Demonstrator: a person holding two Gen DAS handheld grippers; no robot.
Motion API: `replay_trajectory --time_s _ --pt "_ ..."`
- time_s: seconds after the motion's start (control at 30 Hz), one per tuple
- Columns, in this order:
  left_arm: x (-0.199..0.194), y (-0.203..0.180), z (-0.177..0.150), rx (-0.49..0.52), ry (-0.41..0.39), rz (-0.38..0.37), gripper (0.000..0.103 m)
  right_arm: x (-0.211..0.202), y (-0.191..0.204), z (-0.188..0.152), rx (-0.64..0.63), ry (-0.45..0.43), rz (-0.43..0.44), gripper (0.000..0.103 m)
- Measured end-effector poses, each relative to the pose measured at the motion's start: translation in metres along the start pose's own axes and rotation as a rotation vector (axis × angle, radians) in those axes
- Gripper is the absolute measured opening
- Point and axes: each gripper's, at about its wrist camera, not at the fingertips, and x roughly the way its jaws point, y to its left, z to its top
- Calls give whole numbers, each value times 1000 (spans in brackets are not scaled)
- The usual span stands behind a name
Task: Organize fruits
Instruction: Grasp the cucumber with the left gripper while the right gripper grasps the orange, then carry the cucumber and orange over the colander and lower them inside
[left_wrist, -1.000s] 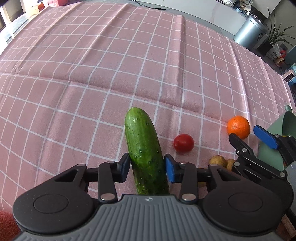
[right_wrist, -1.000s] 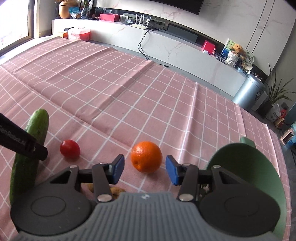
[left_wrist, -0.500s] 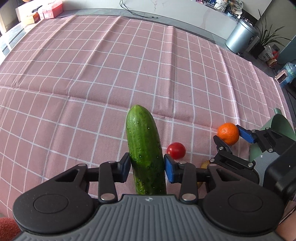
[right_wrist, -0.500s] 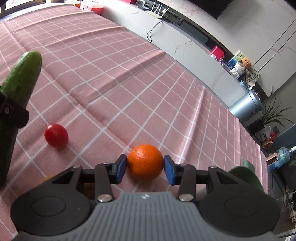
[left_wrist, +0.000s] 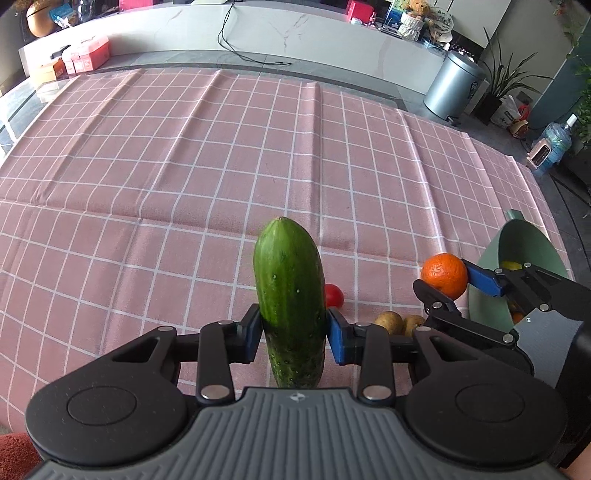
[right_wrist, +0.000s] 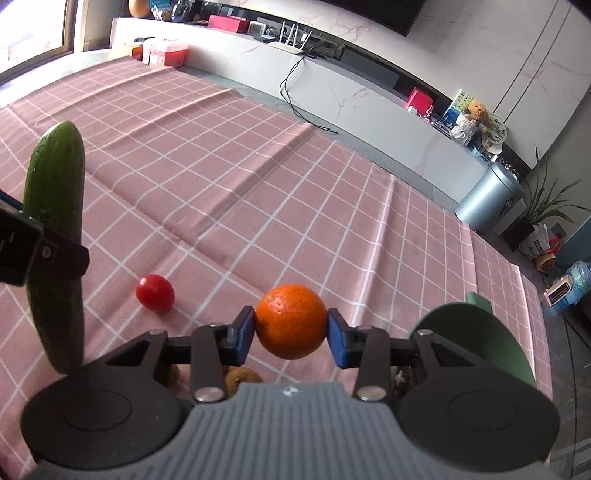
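The left gripper (left_wrist: 291, 334) has just closed on the cucumber (left_wrist: 289, 291), the right gripper (right_wrist: 291, 338) on the orange (right_wrist: 291, 320), both clamped and lifted, probably for the green bowl (right_wrist: 491, 332) beside the right jaws.

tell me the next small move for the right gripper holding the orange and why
Probably carry the orange sideways over the green bowl just to its right. The right gripper, whose jaws have just been closing, already clamps it clear of the pink cloth, and the bowl's mouth is open.

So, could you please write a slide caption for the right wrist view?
Right tool holds an orange above the pink checked cloth, tomato nearby.
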Motion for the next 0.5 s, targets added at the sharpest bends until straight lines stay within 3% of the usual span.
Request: replay_trajectory --time_s 0.5 --pt "-61 -48 -10 113 -126 -69 41 -80 -25 -30 178 -94 31 38"
